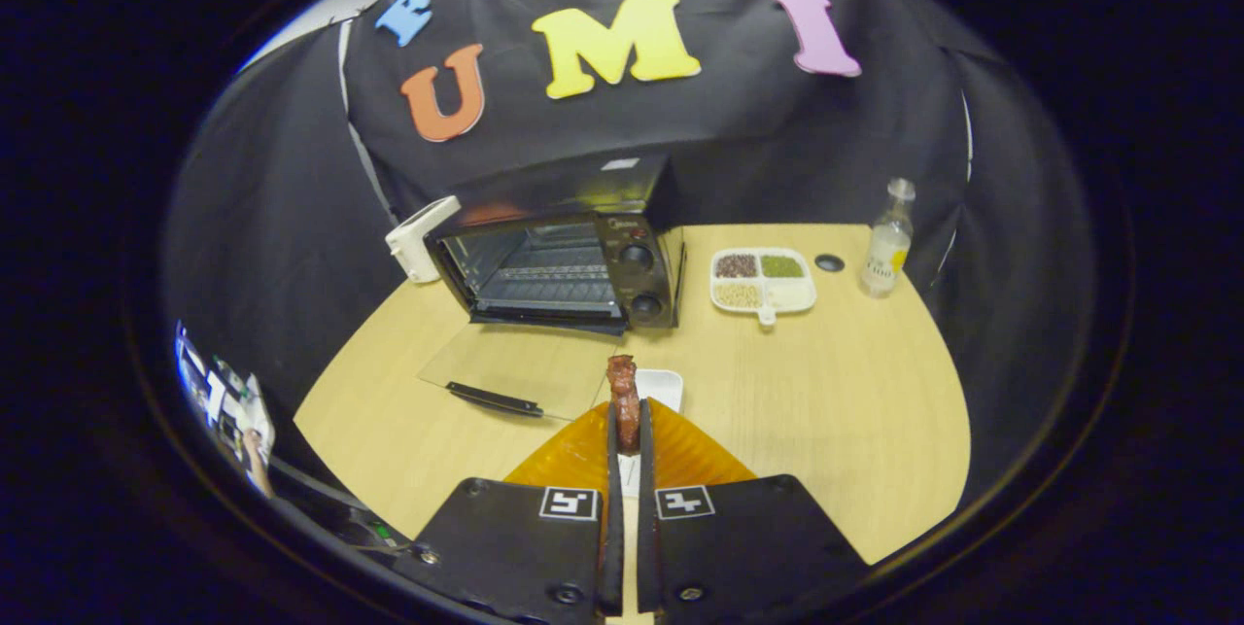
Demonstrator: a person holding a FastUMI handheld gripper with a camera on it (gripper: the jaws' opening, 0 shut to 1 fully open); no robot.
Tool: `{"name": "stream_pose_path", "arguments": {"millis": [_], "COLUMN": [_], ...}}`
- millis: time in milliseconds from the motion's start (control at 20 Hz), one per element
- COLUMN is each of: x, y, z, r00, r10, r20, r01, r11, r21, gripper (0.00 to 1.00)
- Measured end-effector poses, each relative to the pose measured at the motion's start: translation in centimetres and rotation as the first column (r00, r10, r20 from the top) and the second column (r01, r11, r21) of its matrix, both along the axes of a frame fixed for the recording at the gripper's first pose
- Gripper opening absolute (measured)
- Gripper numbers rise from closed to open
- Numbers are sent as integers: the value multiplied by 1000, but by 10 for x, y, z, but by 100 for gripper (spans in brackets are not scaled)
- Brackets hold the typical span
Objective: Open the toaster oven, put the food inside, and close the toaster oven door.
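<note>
A black toaster oven stands at the back of the wooden table, beyond the fingers and a little to their left. Its glass door lies folded down flat on the table, handle toward me, and the wire rack inside shows. My gripper is shut on a reddish-brown strip of food, which stands upright between the fingertips. Just past the food sits a small white dish.
A white divided tray with beans and grains lies right of the oven. Further right are a small dark disc and a clear bottle. A white box leans by the oven's left side.
</note>
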State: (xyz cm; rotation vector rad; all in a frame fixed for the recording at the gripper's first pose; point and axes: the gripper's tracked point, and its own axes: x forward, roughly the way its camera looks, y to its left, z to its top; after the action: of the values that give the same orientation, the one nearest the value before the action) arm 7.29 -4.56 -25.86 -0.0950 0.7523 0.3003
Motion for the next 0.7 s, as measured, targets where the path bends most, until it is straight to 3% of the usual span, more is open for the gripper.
{"name": "stream_pose_path", "arguments": {"millis": [350, 700], "x": [-5, 25], "y": [88, 159], "z": [20, -5], "r00": [980, 972], "r10": [109, 49], "r20": [167, 229], "r01": [-100, -60], "r11": [993, 997], "r21": [-65, 40], "gripper": [9, 9]}}
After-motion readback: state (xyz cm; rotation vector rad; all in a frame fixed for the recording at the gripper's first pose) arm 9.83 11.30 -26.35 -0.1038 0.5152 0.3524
